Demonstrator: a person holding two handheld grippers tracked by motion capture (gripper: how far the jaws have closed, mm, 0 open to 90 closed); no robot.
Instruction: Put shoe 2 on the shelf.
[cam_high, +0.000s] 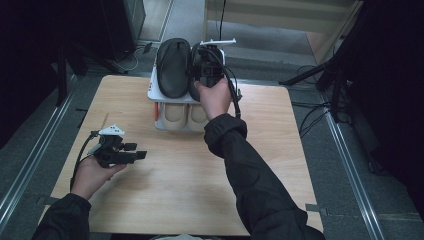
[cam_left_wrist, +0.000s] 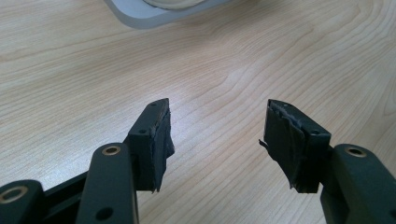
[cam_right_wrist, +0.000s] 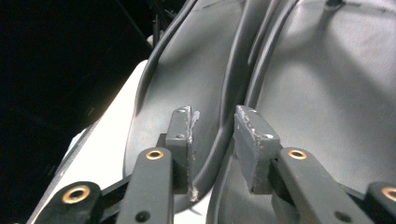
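A pair of black slippers lies on the top shelf of a white shoe rack (cam_high: 156, 95) at the table's far edge: the left slipper (cam_high: 172, 67) in full view, the right slipper (cam_high: 196, 60) partly under my right gripper (cam_high: 206, 59). In the right gripper view, the right gripper (cam_right_wrist: 212, 140) straddles the raised rim where the two slippers (cam_right_wrist: 187, 70) (cam_right_wrist: 327, 93) meet. One pad sits inside the left slipper, and a thin gap still shows beside it. My left gripper (cam_high: 136, 150) (cam_left_wrist: 217, 140) hangs open over bare wood, holding nothing.
A beige pair (cam_high: 186, 114) lies on the rack's lower shelf. The rack's white base (cam_left_wrist: 140, 18) shows at the top of the left gripper view. The wooden table (cam_high: 190, 180) has dark floor, cables and stands around it.
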